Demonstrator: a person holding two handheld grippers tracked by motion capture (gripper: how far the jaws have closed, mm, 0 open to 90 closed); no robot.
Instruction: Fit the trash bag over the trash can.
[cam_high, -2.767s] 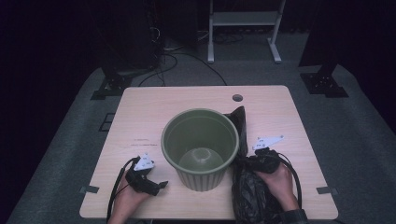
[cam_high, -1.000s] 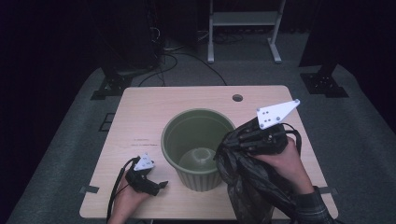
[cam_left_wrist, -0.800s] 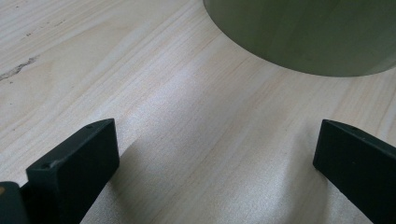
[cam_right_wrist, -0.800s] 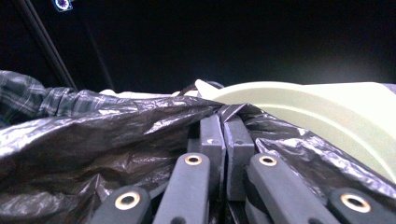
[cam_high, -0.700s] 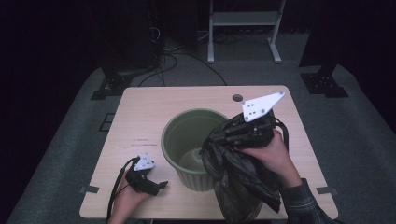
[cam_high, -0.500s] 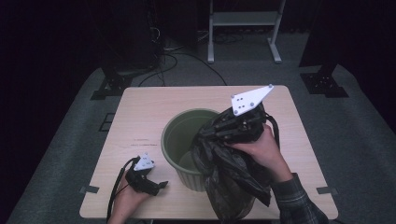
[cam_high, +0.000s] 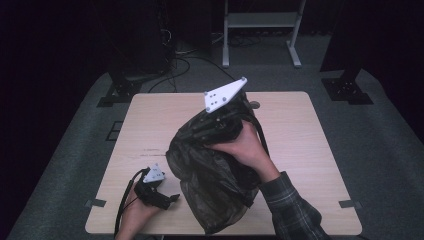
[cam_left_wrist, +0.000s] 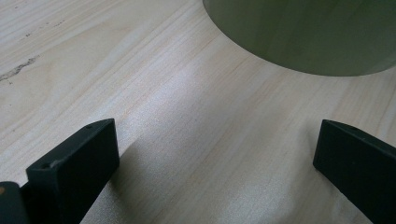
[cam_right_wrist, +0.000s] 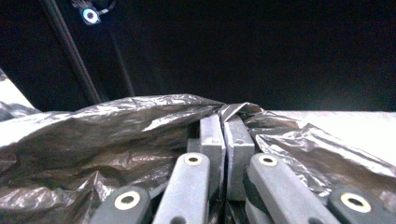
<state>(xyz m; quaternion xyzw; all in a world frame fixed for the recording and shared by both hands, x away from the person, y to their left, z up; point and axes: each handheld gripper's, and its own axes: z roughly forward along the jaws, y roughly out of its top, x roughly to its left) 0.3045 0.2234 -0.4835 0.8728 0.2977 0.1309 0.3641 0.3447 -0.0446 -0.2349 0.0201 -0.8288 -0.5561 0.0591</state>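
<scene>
Two grippers are at work over the table (cam_high: 150, 115): the right gripper (cam_high: 212, 127) has its jaws clamped tight on a gathered edge of the black bin bag (cam_high: 215, 185), and the left gripper (cam_high: 160, 199) rests on the wood near the front edge with its jaws standing wide and nothing between them. From above, the bag hangs from that pinch across the middle of the table and drapes down toward the person's side, covering the green bin. The step in hand looks like lining the bin with the bag. To do it well, I judge the right hand should keep the pinch on a single layer of the rim, while the left gripper comes up to take the opposite edge, so the mouth can be spread wide and lowered around the bin's rim rather than bunched on top.

Looking along the left gripper's jaws, the green bin (cam_left_wrist: 308, 37) shows its curved wall standing on the wood just ahead. Looking along the right gripper's jaws, the crinkled film (cam_right_wrist: 121, 126) is folded over the shut tips
</scene>
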